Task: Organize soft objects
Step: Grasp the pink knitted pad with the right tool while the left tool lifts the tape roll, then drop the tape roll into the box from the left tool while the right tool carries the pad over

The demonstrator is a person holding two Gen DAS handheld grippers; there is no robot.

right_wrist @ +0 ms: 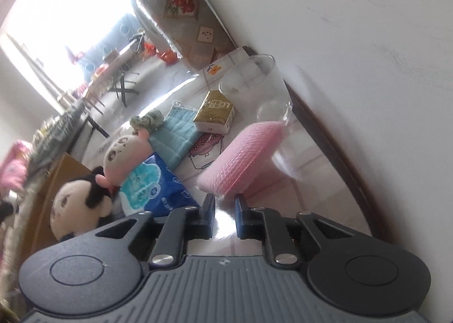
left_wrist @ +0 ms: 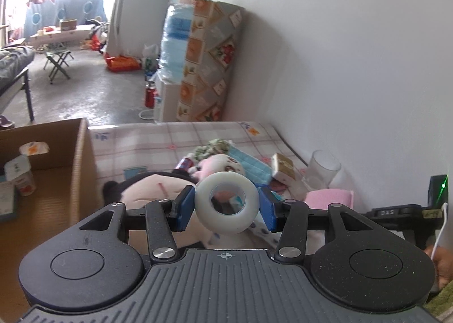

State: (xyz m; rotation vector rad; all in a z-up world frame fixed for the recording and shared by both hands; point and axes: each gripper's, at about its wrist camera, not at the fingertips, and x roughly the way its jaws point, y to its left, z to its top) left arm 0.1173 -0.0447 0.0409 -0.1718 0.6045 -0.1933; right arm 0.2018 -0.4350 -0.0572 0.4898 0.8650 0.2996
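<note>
My left gripper (left_wrist: 226, 205) is shut on a white soft ring (left_wrist: 226, 204), held above the table's pile. Behind it lie a black-eared plush (left_wrist: 150, 190), a pink plush (left_wrist: 218, 166), a blue face-mask pack (left_wrist: 252, 164) and a pink sponge (left_wrist: 328, 198). My right gripper (right_wrist: 224, 200) has its fingers closed on the near corner of the pink sponge (right_wrist: 243, 156), which is tilted up. To its left lie a blue tissue pack (right_wrist: 153, 184), the pink plush (right_wrist: 124, 153), the black-eared plush (right_wrist: 76, 204) and the mask pack (right_wrist: 178, 130).
An open cardboard box (left_wrist: 82, 170) stands left of the pile and holds a yogurt cup (left_wrist: 21, 178). A clear glass (right_wrist: 254, 88) and a gold tissue packet (right_wrist: 215, 113) sit near the wall. A green scrunchie (right_wrist: 147, 120) lies behind the masks.
</note>
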